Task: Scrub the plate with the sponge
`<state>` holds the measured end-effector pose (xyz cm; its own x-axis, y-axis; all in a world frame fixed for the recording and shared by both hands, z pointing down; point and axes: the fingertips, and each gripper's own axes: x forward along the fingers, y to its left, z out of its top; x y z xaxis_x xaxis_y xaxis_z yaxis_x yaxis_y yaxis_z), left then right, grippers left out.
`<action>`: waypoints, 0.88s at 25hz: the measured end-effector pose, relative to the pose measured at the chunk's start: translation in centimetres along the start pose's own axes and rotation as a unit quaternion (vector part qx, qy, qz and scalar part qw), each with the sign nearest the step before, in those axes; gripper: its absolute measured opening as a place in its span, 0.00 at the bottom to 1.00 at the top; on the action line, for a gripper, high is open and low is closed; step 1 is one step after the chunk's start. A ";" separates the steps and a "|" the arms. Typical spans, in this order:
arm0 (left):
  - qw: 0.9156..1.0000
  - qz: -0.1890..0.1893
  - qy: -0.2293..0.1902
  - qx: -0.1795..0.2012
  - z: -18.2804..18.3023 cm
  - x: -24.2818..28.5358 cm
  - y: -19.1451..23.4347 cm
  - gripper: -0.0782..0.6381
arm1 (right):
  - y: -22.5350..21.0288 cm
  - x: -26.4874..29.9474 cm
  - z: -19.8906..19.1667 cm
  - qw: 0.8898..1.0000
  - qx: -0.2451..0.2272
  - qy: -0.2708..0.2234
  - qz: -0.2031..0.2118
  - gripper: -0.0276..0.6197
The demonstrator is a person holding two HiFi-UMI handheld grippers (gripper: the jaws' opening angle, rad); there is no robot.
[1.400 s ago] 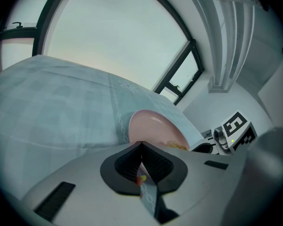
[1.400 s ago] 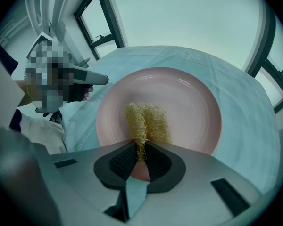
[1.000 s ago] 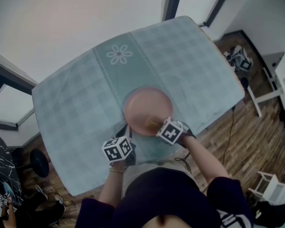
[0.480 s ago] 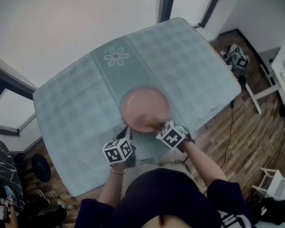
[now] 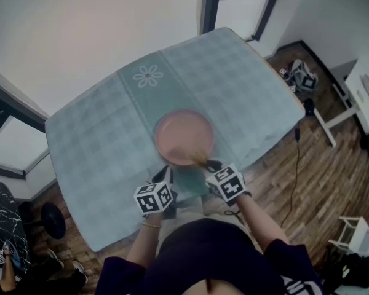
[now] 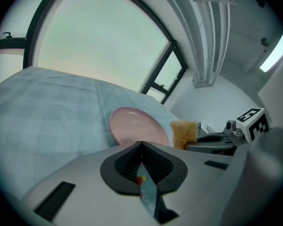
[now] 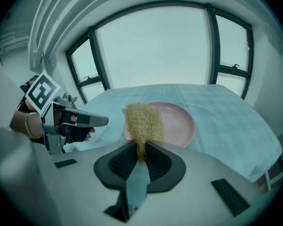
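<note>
A pink plate (image 5: 183,135) lies flat in the middle of the bench (image 5: 104,140), which is blue-green and checked. The right tongs (image 7: 140,150) are closed tight on a yellow sponge (image 7: 142,120) — it sticks up out of the tips.

In the head view the sponge is only a small brown smudge at the plate's near rim. The right gripper view shows how rough and stringy it is, with the plate just behind it. The left gripper view shows it from the side, just beside the plate's right edge. I cannot tell if it touches the plate.

The left tongs (image 6: 140,145) are closed too, with nothing seen between the tips. The tips are right at the plate's near rim — no view shows if they touch it. Only the head view shows the white flower (image 5: 147,75) on the bench and the wood floor (image 5: 313,165) around it.

One second ago the sponge was further in over the plate. Now the right tongs have pulled back toward the person, and the sponge is at the rim.
</note>
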<state>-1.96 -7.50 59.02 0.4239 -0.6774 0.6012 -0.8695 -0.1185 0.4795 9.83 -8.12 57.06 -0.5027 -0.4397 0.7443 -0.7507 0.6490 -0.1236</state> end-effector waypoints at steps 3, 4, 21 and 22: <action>1.000 -0.010 -0.002 0.007 -0.6 -1.1 -1.1 0.12 | 0.5 -1.6 0.2 0.999 0.013 -0.038 -0.014 0.11; 1.000 -0.014 -0.003 0.009 -0.8 -1.5 -1.5 0.12 | 0.7 -2.1 0.1 0.999 0.017 -0.048 -0.017 0.11; 0.999 -0.038 -0.006 0.027 -4.9 -7.1 -4.5 0.12 | 5.1 -9.1 -2.4 0.984 0.100 -0.142 -0.036 0.11; 0.999 -0.040 -0.006 0.029 -5.0 -7.4 -4.6 0.12 | 5.2 -9.3 -2.5 0.983 0.104 -0.145 -0.038 0.11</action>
<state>0.18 1.69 55.61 0.4896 -0.6726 0.5549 -0.8465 -0.2140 0.4875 11.73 0.89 51.15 -0.5202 -0.6605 0.5415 -0.8470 0.4801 -0.2282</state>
